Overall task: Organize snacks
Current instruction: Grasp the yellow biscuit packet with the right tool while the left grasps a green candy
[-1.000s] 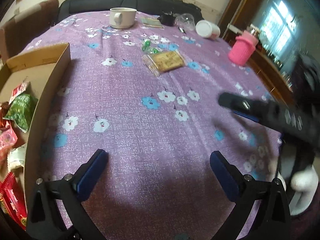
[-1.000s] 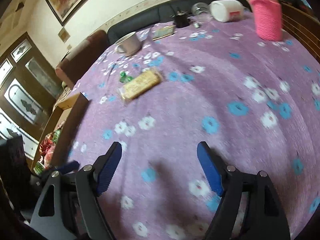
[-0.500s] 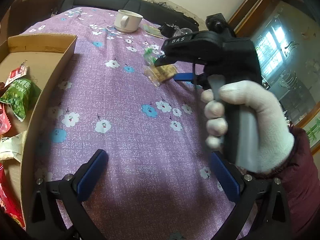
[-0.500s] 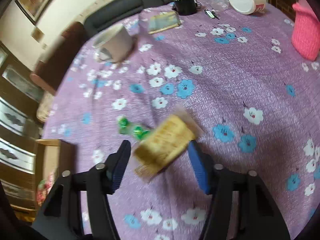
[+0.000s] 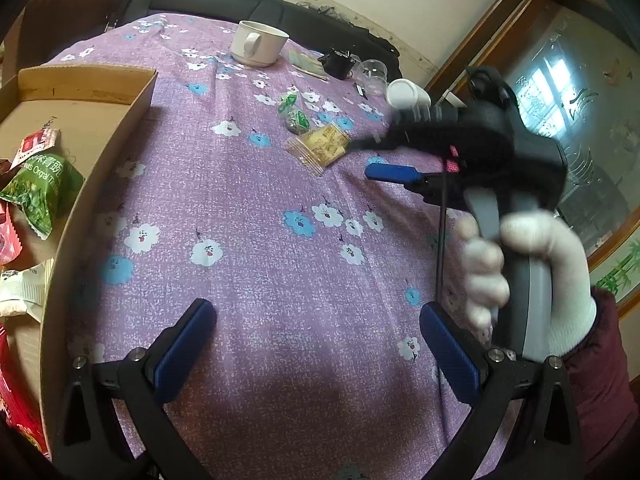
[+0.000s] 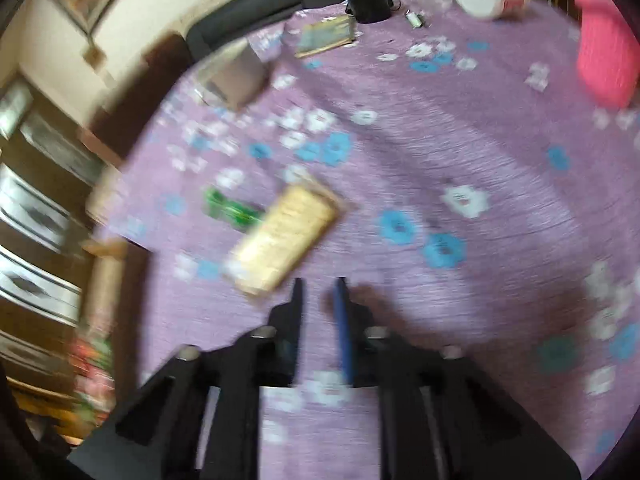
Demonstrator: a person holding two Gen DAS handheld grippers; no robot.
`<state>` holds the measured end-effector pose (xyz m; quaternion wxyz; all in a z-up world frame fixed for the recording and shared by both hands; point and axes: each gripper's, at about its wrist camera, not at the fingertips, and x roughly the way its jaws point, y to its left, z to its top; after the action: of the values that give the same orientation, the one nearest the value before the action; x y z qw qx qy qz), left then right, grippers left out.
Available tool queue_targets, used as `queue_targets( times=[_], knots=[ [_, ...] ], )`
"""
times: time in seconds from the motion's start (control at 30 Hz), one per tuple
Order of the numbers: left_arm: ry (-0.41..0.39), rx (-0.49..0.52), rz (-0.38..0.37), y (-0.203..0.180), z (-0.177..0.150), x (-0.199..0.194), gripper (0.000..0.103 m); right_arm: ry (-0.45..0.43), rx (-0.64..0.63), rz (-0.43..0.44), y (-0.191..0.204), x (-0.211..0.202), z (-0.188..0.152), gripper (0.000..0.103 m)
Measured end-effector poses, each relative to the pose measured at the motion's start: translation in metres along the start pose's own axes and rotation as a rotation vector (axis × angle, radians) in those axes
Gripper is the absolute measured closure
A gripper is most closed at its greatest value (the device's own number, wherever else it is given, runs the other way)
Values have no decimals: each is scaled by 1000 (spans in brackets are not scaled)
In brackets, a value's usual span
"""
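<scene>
A yellow cracker packet (image 5: 322,145) lies on the purple flowered tablecloth, with small green wrapped sweets (image 5: 295,117) just behind it. In the blurred right wrist view the packet (image 6: 285,236) lies just ahead and left of my right gripper (image 6: 319,286), whose jaws are nearly closed with a narrow gap and nothing between them. The sweets (image 6: 230,209) lie left of the packet. My left gripper (image 5: 316,320) is open and empty low over the cloth. The right gripper (image 5: 384,158) shows there, its tips beside the packet.
A cardboard box (image 5: 100,152) with several snack bags stands at the left. A white mug (image 5: 258,43), a black object (image 5: 339,65), a glass jar (image 5: 374,74) and a white tub (image 5: 406,95) stand at the far side. A pink holder (image 6: 606,64) stands at the right.
My right gripper has pulled back so the cracker packet is no longer between its jaws, and the jaws have closed to a narrow gap. The left gripper has barely moved.
</scene>
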<state>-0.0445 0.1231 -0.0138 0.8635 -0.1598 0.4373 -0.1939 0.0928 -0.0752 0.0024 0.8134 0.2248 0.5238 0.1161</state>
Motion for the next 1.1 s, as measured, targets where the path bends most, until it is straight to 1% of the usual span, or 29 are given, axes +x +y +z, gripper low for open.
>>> queue_targets(
  times=[0.03,0.1,0.17,0.23,0.27,0.3,0.37,0.4,0.43,0.47,0.5,0.57,0.7,0.8,0.87,0.9,0.97,1.07,1.1],
  knots=[
    [0,0,-1,0,0,0,1,-6,2,-2,6,2,4,47],
    [-1,-2,-5,1,1,0,1,-9,-35,-50,22,10,12,47],
    [-2,-5,-10,2,1,0,1,8,-61,-84,38,22,18,47],
    [-2,-5,-12,2,0,0,1,47,-97,-148,49,37,20,46],
    [-2,-4,-12,2,1,0,1,35,-129,-178,56,38,20,44],
    [-2,-5,-13,2,1,0,1,49,-164,-221,62,43,19,43],
    [-3,-8,-17,3,0,-1,1,48,-229,-274,70,48,16,43],
    [-4,-11,-20,3,0,-1,1,49,-262,-298,73,49,13,46],
    [-5,-12,-21,3,0,-1,1,48,-300,-338,75,49,11,57],
    [-5,-13,-23,3,0,-1,1,49,-328,-362,75,49,9,60],
    [-6,-15,-25,3,0,-2,1,52,-342,-360,74,47,7,62],
    [-9,-22,-35,5,1,-2,1,58,-340,-348,64,38,3,64],
    [-12,-32,-48,6,1,-3,1,23,-326,-345,30,9,-17,65],
    [-6,-40,-56,8,2,-3,1,-23,-272,-274,5,-13,-31,65],
    [16,-44,-47,7,4,-2,1,-55,-238,-240,-8,-26,-43,65],
    [26,-41,-41,7,5,-2,2,-80,-231,-210,-14,-31,-48,65],
    [42,-25,-30,2,11,-2,2,-127,-233,-182,-20,-37,-55,65],
    [25,-30,-9,-3,32,-3,2,-180,-220,-110,-33,-41,-62,66],
    [15,-46,-3,-3,46,0,2,-194,-208,-83,-36,-42,-62,66]
  ],
)
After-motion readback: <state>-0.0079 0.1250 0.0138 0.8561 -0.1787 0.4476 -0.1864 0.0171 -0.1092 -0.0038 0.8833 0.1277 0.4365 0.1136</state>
